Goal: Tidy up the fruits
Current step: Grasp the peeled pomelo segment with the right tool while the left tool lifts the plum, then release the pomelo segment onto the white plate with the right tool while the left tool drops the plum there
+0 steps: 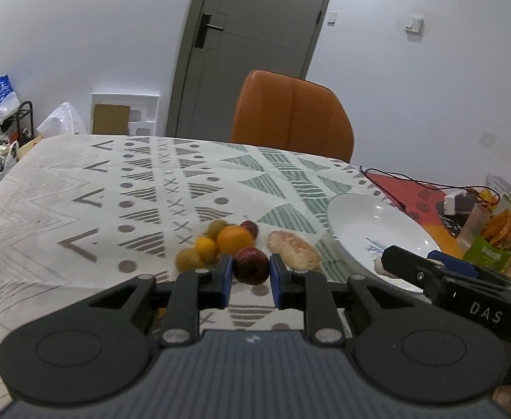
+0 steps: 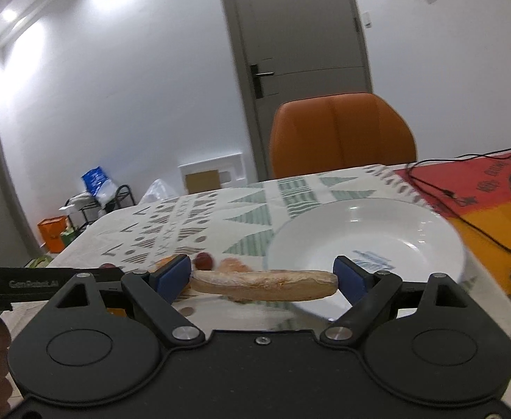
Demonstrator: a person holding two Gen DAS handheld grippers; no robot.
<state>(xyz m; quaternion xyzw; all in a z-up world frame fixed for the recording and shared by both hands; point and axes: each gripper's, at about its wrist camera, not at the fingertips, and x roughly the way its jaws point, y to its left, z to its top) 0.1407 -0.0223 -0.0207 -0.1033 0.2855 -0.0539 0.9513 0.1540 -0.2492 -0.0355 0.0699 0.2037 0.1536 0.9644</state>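
**Carrying fruit toward the white plate**

Gripping a dark red apple, the left gripper had its blue pads set against the fruit's two sides; whether it was fully squeezed or only touching could not be told. The apple looked glossy, bruised-dark, with a stem dimple facing the camera. The right gripper was clamped endwise on a long tan piece of fruit, flat, pale and rough-skinned with orange flecks, likely held by its ends because it is too wide crosswise. It hung level before the near rim of the white plate, probably its destination. Behind the apple, near the tablecloth's front edge, sat an orange, small yellowish fruits, another red one and a second tan piece just beside the plate.
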